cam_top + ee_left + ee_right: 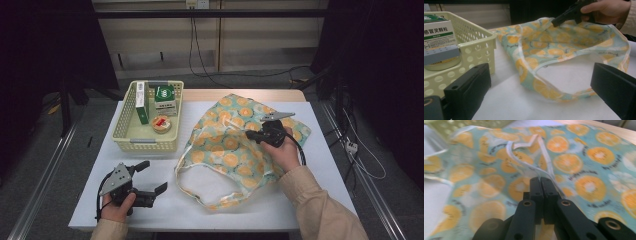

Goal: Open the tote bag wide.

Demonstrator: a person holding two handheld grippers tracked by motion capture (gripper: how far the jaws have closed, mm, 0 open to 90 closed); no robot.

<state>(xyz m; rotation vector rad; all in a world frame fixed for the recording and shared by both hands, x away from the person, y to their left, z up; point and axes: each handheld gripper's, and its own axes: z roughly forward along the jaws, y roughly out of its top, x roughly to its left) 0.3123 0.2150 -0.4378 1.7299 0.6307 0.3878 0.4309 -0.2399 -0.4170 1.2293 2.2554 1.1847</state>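
Orange-print fabric bag (235, 145), thin, crumpled, between shut right tongs (248, 134)

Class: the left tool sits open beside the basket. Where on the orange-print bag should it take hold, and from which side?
Probably the near handle loop of the bag. It lies flat and thin on the white table, curving toward the left tool, with nothing on it. Come in low from the basket side and pinch across the strip. The right tool is already shut on the bag's upper fabric.

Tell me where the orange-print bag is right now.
In the high view the orange-print bag lies on the white table, right of the yellow basket, with the right gripper shut on it.
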